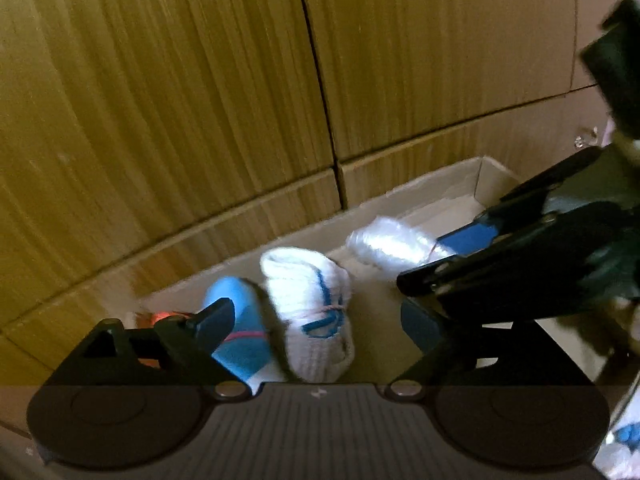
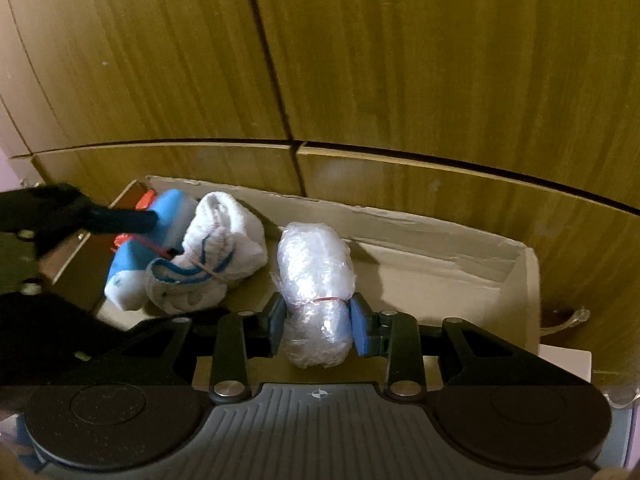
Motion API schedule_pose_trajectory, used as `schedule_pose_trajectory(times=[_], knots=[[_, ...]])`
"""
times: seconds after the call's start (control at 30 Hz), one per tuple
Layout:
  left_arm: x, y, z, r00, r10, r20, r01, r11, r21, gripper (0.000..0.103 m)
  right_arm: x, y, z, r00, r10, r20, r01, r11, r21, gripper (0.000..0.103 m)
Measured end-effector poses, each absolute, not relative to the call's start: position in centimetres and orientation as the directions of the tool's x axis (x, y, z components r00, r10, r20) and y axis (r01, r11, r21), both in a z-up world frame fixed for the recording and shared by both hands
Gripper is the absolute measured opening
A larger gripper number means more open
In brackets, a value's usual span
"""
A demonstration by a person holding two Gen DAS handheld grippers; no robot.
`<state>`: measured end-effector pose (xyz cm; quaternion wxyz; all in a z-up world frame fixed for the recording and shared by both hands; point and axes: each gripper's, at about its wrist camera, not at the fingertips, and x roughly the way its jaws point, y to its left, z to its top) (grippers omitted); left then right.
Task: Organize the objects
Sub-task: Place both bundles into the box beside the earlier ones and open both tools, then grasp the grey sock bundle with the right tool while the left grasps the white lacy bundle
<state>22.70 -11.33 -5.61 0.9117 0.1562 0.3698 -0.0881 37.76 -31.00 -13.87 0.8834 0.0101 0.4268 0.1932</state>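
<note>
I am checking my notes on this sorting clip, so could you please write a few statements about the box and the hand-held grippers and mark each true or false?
1. The right hand-held gripper is closed on the plastic-wrapped bundle. True.
2. The white sock roll lies outside the cardboard box. False: it lies inside the box, beside the blue sock roll.
3. A red band circles the plastic-wrapped bundle. True.
4. The left hand-held gripper grips the white sock roll. False: its fingers stand wide apart, one either side of the sock rolls.
5. The box stands against a brick wall. False: wooden panels are behind it.
</note>
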Motion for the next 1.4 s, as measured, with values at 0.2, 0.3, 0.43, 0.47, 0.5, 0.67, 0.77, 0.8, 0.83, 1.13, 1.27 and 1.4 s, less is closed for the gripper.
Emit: schedule_pose_trajectory(times=[0.2, 0.3, 0.43, 0.47, 0.5, 0.67, 0.77, 0.8, 0.83, 1.13, 1.27, 1.4], knots=[[20.8, -9.1, -4.0, 0.734, -0.026, -0.679, 0.248, 0.940, 0.232, 0.093, 38.4, -29.4, -13.9, 0.550, 0.350, -0.759, -0.343, 0.923, 0.177, 0.046], [20.6, -6.9, -3.5, 0.737, -0.017, -0.675, 0.204, 0.958, 0.199, 0.094, 38.0, -29.1, -13.2, 0.558, 0.348, -0.753, -0.340, 0.924, 0.175, 0.058], [18.9, -5.1, -2.8, 0.742, 0.000, -0.670, 0.147, 0.976, 0.163, 0.094, 37.3, -28.4, -11.8, 0.580, 0.334, -0.743, -0.349, 0.926, 0.144, 0.064], [17.9, -4.4, -2.3, 0.743, 0.005, -0.669, 0.135, 0.978, 0.157, 0.094, 36.9, -28.5, -11.4, 0.583, 0.335, -0.740, -0.349, 0.926, 0.145, 0.064], [16.2, -3.4, -1.4, 0.748, 0.013, -0.664, 0.119, 0.981, 0.153, 0.095, 36.4, -28.7, -10.9, 0.586, 0.336, -0.738, -0.348, 0.926, 0.145, 0.065], [11.0, -0.8, -0.6, 0.770, 0.025, -0.638, 0.044, 0.995, 0.093, 0.099, 31.8, -28.5, -7.8, 0.635, 0.354, -0.687, -0.358, 0.922, 0.144, 0.066], [7.7, 0.2, -0.6, 0.780, 0.025, -0.625, 0.015, 0.998, 0.058, 0.100, 27.9, -28.4, -6.1, 0.658, 0.368, -0.657, -0.372, 0.917, 0.142, 0.068], [6.8, 0.5, -0.6, 0.781, 0.030, -0.624, 0.002, 0.999, 0.051, 0.100, 26.7, -28.3, -5.7, 0.661, 0.378, -0.648, -0.379, 0.914, 0.147, 0.069], [5.6, 0.7, -0.7, 0.783, 0.037, -0.620, -0.014, 0.999, 0.041, 0.100, 25.2, -28.1, -5.3, 0.665, 0.389, -0.638, -0.385, 0.910, 0.153, 0.069], [-0.2, 0.9, -3.2, 0.774, 0.056, -0.630, -0.056, 0.998, 0.019, 0.102, 11.8, -27.0, -5.8, 0.681, 0.444, -0.583, -0.423, 0.888, 0.182, 0.080], [-1.5, 0.8, -4.8, 0.756, 0.055, -0.652, -0.070, 0.998, 0.002, 0.102, 7.4, -25.6, -8.0, 0.665, 0.449, -0.596, -0.431, 0.883, 0.184, 0.081], [-2.4, 0.5, -5.6, 0.753, 0.059, -0.656, -0.082, 0.997, -0.004, 0.102, 5.0, -24.4, -10.1, 0.650, 0.443, -0.617, -0.426, 0.885, 0.187, 0.081]])
